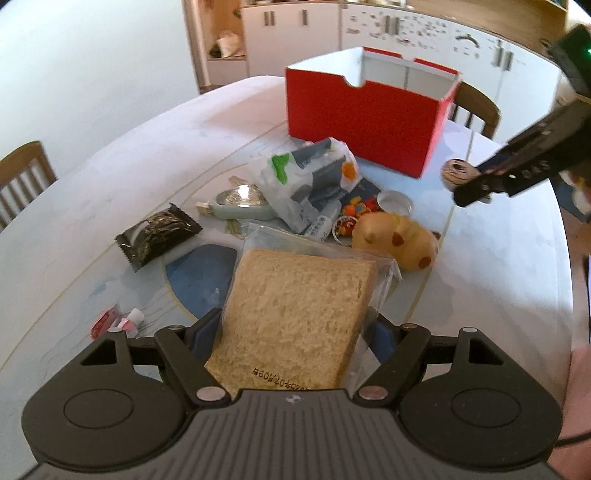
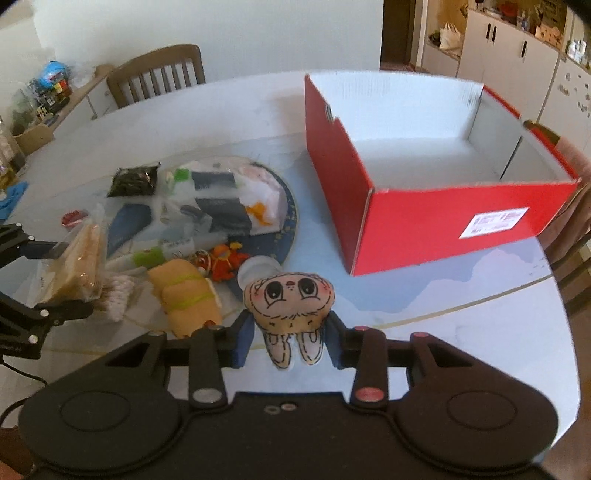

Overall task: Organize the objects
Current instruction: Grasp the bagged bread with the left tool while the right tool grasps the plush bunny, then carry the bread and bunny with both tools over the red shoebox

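Left wrist view: kitchen with white cabinets (image 1: 369,26) behind, wooden chairs around a pale round bench (image 1: 110,177). On the bench, an open red box (image 1: 362,122) with a white interior, and a clutter nearer the camera: black snack packet (image 1: 157,234), crumpled white printed bag (image 1: 310,181), tan plush toy (image 1: 397,240). Left hand-held gripper (image 1: 295,339) clamped on a bagged bread slice (image 1: 299,317), pads pressing both side edges, slice lifted off the surface and leaning away toward the box. Probably very light, soft and easily crushed; film likely slippery, so a gentle hold across the edges seems right. Box well beyond the fingertips, past the clutter.

Right wrist view: same bench (image 2: 443,325), white wall and a chair behind, a cluttered shelf at far left. Red box (image 2: 424,221) ahead and to the right, apparently empty, a white label on its near wall. Right hand-held gripper (image 2: 290,343) closed on a small plush face charm (image 2: 290,299), pads squeezing its lower body, two thin legs dangling between the fingers, head poking above the fingertips. Likely soft, near weightless, forgiving of pressure; waist the sensible place to hold. Box near, not yet beneath the charm. At far left, the other hand-held gripper holding the bread (image 2: 79,266) above the pile.
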{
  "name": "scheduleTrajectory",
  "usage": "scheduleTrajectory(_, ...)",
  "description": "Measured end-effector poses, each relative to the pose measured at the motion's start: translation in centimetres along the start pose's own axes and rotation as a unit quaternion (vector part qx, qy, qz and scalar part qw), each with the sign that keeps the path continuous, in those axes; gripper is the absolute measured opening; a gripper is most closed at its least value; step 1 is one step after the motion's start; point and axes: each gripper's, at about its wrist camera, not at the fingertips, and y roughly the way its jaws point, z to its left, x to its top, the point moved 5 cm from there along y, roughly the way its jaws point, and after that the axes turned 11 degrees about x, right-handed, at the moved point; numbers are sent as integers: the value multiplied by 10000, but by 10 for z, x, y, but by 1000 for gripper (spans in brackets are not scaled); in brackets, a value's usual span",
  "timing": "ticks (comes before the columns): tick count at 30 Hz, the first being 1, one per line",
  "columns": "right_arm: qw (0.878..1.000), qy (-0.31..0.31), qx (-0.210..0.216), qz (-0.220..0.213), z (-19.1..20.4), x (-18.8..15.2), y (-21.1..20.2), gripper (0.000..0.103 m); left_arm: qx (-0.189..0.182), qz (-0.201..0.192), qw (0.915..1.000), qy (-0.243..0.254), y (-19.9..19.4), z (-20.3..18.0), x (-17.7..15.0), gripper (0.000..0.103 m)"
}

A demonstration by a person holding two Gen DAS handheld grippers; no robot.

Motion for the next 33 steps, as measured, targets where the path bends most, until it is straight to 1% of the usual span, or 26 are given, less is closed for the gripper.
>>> scheduleTrajectory(1,10000,-5,13,-44,2,2,-3,39,23,6,10000,-73,-3,0,2,79)
scheduleTrajectory(2,10000,-7,34,-82,2,4,-8,39,-68,-38,10000,-29,-6,-2,4,79)
scheduleTrajectory(7,9996,-101,122,-220,2,14,-30,39,-44,-159,9996,-214,-25,-13,21,79)
scheduleTrajectory(12,9988,-260,187,-358,-8,28,-49,39,-87,-267,9990,-359,-41,-28,44,79)
scheduleTrajectory(19,9974,-378,285,-549,-34,48,-67,39,-59,-346,9981,-499,-52,-52,82,79)
scheduleTrajectory(25,9961,-472,289,-681,-62,63,-76,39,-59,-312,9973,-664,-48,-73,116,79)
scheduleTrajectory(33,9960,-365,308,-756,-106,78,-78,39,15,-418,9972,-623,-40,-104,169,79)
